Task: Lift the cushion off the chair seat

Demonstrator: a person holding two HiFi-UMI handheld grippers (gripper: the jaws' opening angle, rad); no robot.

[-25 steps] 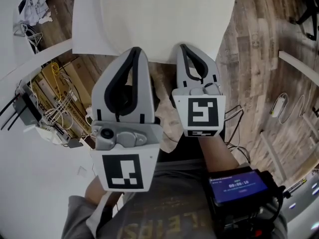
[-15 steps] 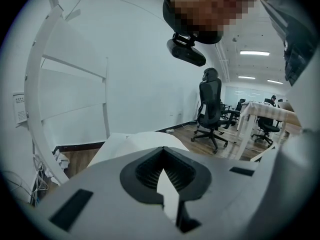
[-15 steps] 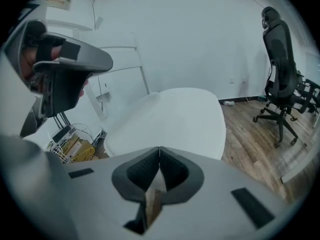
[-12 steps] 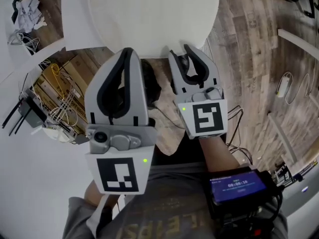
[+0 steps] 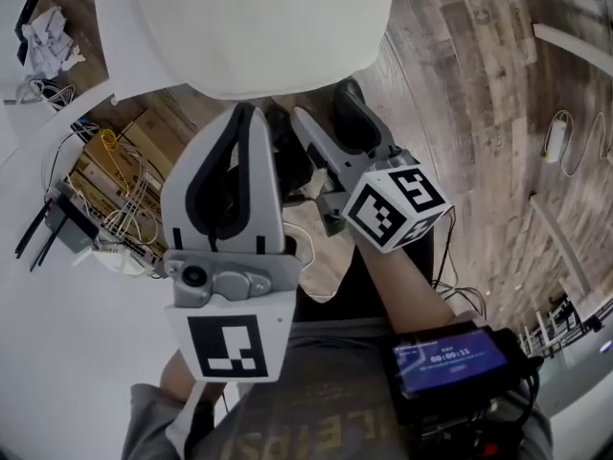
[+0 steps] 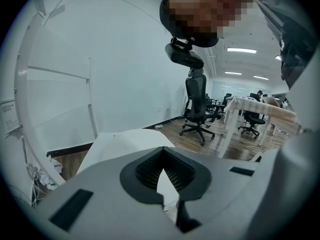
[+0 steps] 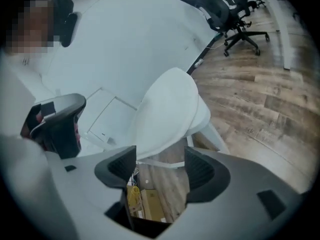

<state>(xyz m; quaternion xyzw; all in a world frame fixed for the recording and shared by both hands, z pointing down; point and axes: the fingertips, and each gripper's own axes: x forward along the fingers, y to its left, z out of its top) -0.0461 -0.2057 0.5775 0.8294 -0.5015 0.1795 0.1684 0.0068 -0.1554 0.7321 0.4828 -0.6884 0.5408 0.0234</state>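
A white chair with a rounded white seat (image 5: pixel 259 27) fills the top of the head view; I cannot tell the cushion from the seat. It also shows ahead as the white chair (image 7: pixel 167 109) and as a pale slab (image 6: pixel 125 141). My left gripper (image 5: pixel 246 113) points at the seat's near edge, short of it, with its jaws shut and empty (image 6: pixel 162 151). My right gripper (image 5: pixel 326 108) is rolled onto its side beside it. Its jaws are opening (image 7: pixel 160 169), and only floor and boxes show between them.
Cardboard boxes and tangled cables (image 5: pixel 105 190) lie under a white desk (image 5: pixel 57 343) at the left. Crumpled paper (image 5: pixel 43 36) sits top left. Wood floor (image 5: pixel 479 84) with loose cables (image 5: pixel 556 137) runs to the right. Black office chairs (image 6: pixel 196 104) stand farther back.
The right gripper has rolled onto its side and its jaws have gone from shut to wide open. Both grippers have shifted, and the chair now sits higher and further left in view.
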